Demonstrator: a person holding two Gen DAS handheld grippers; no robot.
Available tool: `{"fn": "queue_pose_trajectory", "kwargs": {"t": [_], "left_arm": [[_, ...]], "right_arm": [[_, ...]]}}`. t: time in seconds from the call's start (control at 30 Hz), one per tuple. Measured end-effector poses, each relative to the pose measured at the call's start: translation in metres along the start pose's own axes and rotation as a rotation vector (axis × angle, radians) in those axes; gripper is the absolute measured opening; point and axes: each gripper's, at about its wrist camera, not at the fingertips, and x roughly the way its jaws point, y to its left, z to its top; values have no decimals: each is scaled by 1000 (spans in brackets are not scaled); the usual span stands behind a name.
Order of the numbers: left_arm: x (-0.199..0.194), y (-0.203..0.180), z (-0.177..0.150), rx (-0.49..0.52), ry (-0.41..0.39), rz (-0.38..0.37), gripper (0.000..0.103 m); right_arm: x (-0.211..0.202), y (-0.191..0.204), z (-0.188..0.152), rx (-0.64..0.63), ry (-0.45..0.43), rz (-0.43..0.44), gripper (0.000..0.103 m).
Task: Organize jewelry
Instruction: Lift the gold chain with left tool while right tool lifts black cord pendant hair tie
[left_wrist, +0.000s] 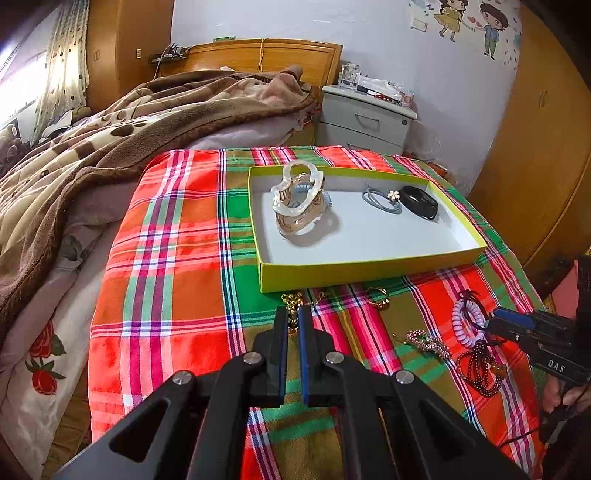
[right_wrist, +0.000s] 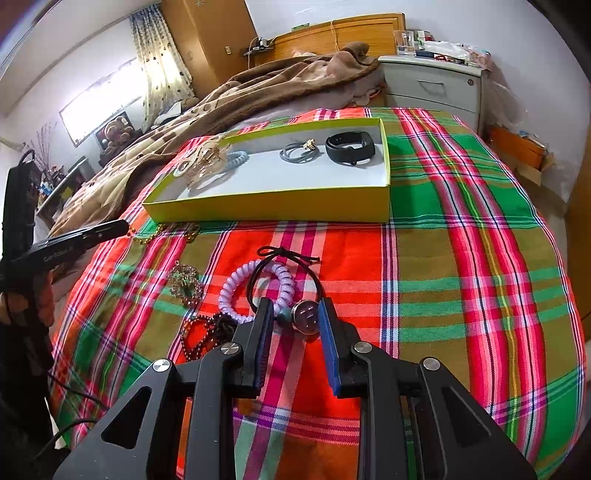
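Note:
My left gripper (left_wrist: 293, 312) is shut on a gold chain necklace (left_wrist: 293, 325), just in front of the yellow-green box (left_wrist: 369, 269) on the plaid cloth. My right gripper (right_wrist: 295, 306) has its pads against the round button charm (right_wrist: 305, 317) and small bead of a black hair tie (right_wrist: 284, 254), which is looped with a lilac spiral hair tie (right_wrist: 255, 291). Inside the box lie a clear hair claw (left_wrist: 295, 195), a grey flower hair tie (left_wrist: 380, 199) and a black band (left_wrist: 419, 203).
A rhinestone brooch (right_wrist: 186, 282), a dark bead bracelet (right_wrist: 207, 332) and gold rings (left_wrist: 378, 297) lie loose on the cloth. A brown blanket (left_wrist: 110, 140) covers the bed to the left. A white nightstand (left_wrist: 365, 118) stands behind the box.

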Motion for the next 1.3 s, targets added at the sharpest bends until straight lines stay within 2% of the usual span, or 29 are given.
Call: {"fn": "queue_pose_trajectory", "kwargs": {"t": [0.23, 0.4, 0.47, 0.8, 1.0, 1.07, 1.23, 1.3], "left_arm": [[0, 1, -6, -12, 10, -5, 5], [-4, 3, -7, -16, 5, -7, 5], [-4, 4, -8, -21, 6, -4, 5], [-21, 3, -7, -15, -25, -5, 5], [-23, 2, -4, -10, -32, -9, 5], [-19, 0, -4, -11, -24, -18, 5], [-15, -4, -8, -9, -12, -36, 5], [-14, -4, -8, -11, -8, -36, 5]], "right_arm": [[2, -1, 1, 1, 8, -5, 26], [0, 2, 0, -11, -8, -11, 21], [-5, 3, 0, -15, -32, -17, 0], [-11, -8, -1, 12, -42, -20, 0], [-11, -12, -4, 39, -31, 6, 23], [-11, -8, -4, 20, -32, 19, 39], [-6, -4, -2, 50, -21, 57, 41], [1, -2, -1, 58, 7, 29, 41]]}}
